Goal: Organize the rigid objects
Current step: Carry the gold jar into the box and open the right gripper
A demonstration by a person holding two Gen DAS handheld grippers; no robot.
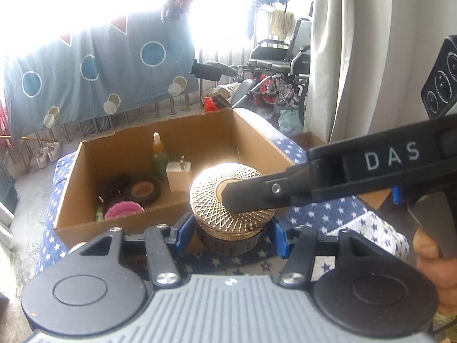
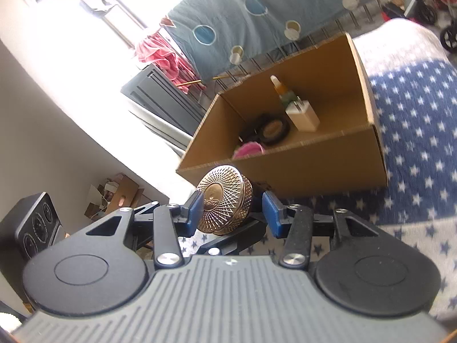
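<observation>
Bedding with white stars on blue [image 1: 314,214] covers the bed that carries everything here. On it stands an open cardboard box [image 1: 200,134], its far wall toward a railing where a blue-grey cloth with circles [image 1: 100,71] hangs in strong window light. A wheelchair [image 1: 280,60] stands at the back right beside a pale curtain [image 1: 342,57].

Inside the box, toward its left half, are a dropper bottle [image 1: 157,151], a white charger [image 1: 178,175], a black tape roll [image 1: 142,190] and a pink round thing [image 1: 124,211]. The right half of the box floor is bare.

The gold jar [image 1: 228,200], round with a lattice lid over a dark base, is in front of the near wall of the box, held by both grippers. The left gripper [image 1: 231,234] points down and forward, and its blue jaws are partly open and press on the two sides of the dark base. The right gripper [image 2: 232,214] comes in from the right, rolled on its side. One of its jaws lies on the middle of the lid and the other is under the base, so they clamp the jar from top to bottom. A hand [image 1: 434,268] holds its handle at the right edge.

In the right wrist view the jar sits near the box's front left corner, close to its near wall.
</observation>
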